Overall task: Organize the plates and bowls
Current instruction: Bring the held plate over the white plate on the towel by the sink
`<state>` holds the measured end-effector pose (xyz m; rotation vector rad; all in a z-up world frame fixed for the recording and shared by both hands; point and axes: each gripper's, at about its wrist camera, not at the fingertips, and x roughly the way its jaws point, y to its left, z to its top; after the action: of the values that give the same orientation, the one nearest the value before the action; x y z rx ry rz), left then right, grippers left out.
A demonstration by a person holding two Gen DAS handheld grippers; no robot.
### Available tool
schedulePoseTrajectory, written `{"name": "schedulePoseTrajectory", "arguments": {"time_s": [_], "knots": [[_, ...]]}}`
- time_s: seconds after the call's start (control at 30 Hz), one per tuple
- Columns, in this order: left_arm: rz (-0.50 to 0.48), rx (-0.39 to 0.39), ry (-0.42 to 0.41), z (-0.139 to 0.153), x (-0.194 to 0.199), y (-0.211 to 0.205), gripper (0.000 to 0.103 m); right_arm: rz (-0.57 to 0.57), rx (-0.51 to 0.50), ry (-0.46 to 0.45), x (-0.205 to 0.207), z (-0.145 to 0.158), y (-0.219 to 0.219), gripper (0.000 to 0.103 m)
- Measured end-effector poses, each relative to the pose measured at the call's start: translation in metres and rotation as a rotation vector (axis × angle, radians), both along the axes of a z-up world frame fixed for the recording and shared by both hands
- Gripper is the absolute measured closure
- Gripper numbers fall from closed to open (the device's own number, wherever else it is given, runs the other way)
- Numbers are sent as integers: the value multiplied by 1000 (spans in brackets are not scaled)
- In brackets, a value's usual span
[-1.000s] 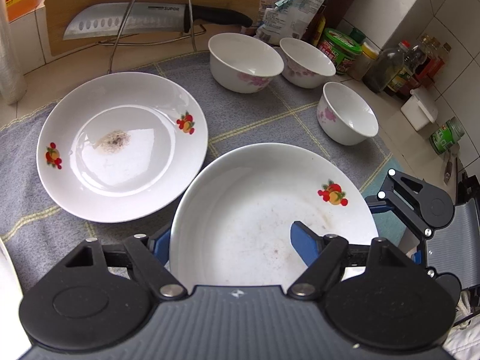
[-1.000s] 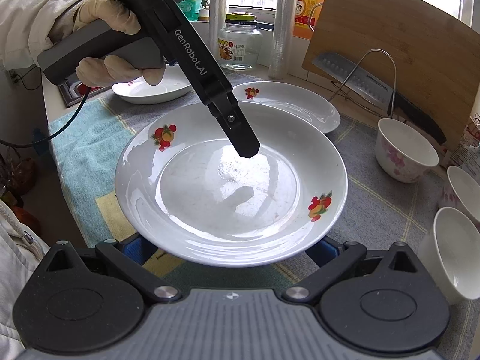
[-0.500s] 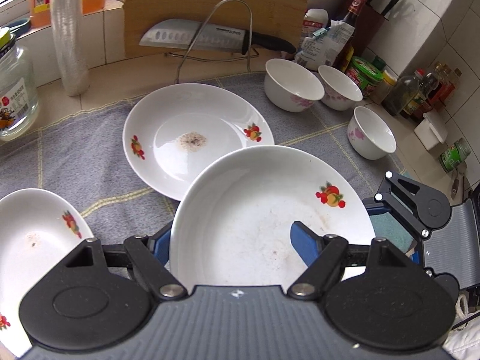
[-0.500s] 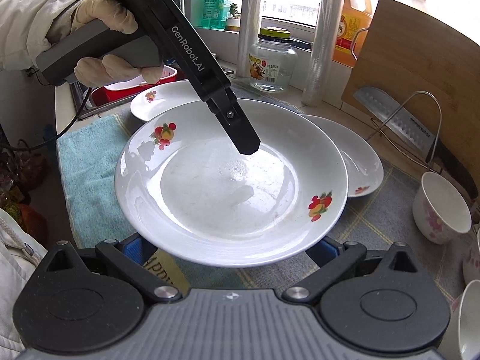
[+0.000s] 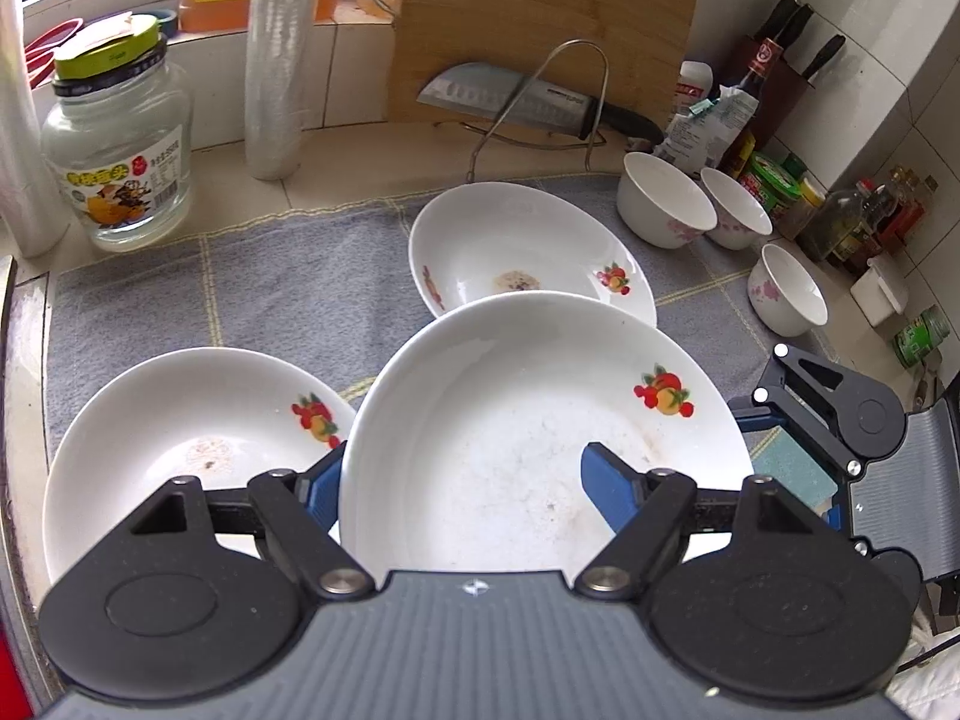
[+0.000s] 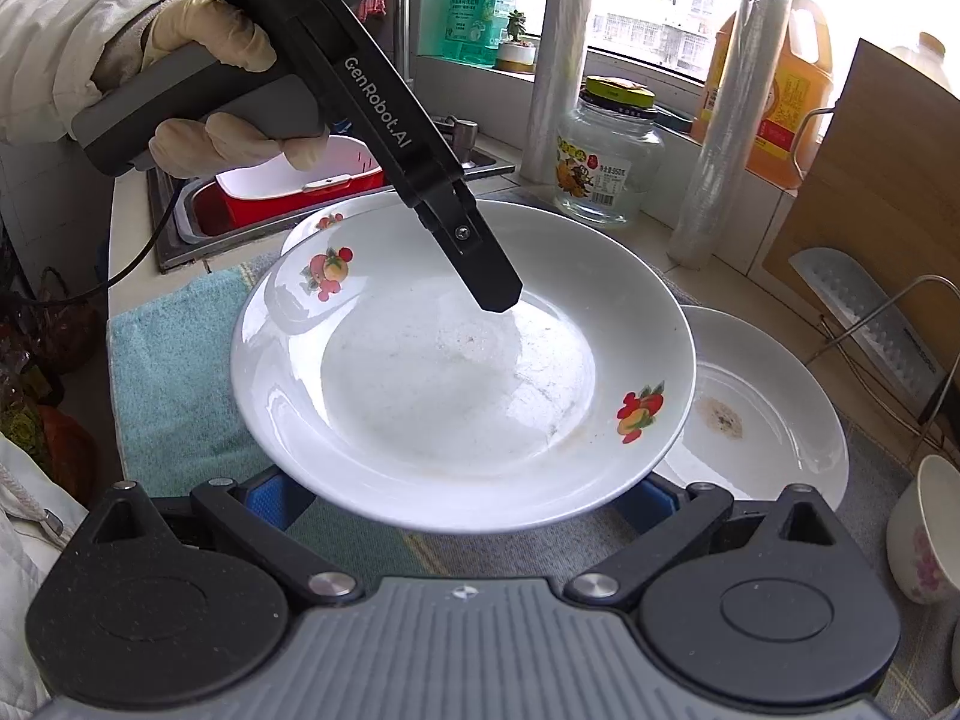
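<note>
Fingers of your left gripper (image 5: 462, 483) pinch the near rim of the held plate (image 5: 540, 432), one blue pad (image 5: 606, 489) inside the dish and the other under the rim at nine o'clock, so the gap is narrow and closed on the plate. Your right gripper (image 6: 468, 495) sits with both blue pads under the plate's near edge; you cannot tell from either view whether it clamps the rim or only supports it. The plate, with fruit prints on its rim, is lifted over the grey towel (image 5: 288, 294). A second plate (image 5: 180, 450) lies at nine o'clock of it and a third plate (image 5: 522, 246) at twelve o'clock, three white bowls (image 5: 666, 201) at two o'clock. Your gloved left hand (image 6: 222, 102) grips the handle, whose shaft reads "GenRobot.AI". The glass jar (image 5: 120, 150) carries a Chinese label with a barcode; its small print is unreadable.
</note>
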<state>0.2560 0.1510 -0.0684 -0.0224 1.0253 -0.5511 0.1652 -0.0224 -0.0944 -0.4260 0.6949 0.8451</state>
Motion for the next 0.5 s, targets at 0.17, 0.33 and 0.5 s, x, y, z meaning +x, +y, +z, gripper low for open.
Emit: {"name": "schedulePoseTrajectory", "arguments": {"time_s": [0.17, 0.33, 0.5], "knots": [[20, -9, -2, -1, 3, 27, 25, 10, -4, -1, 5, -1, 26, 0], [47, -8, 0, -6, 5, 52, 25, 29, -7, -1, 12, -2, 51, 0], [72, -13, 0, -9, 5, 73, 25, 48, -11, 3, 18, -5, 71, 0]]}}
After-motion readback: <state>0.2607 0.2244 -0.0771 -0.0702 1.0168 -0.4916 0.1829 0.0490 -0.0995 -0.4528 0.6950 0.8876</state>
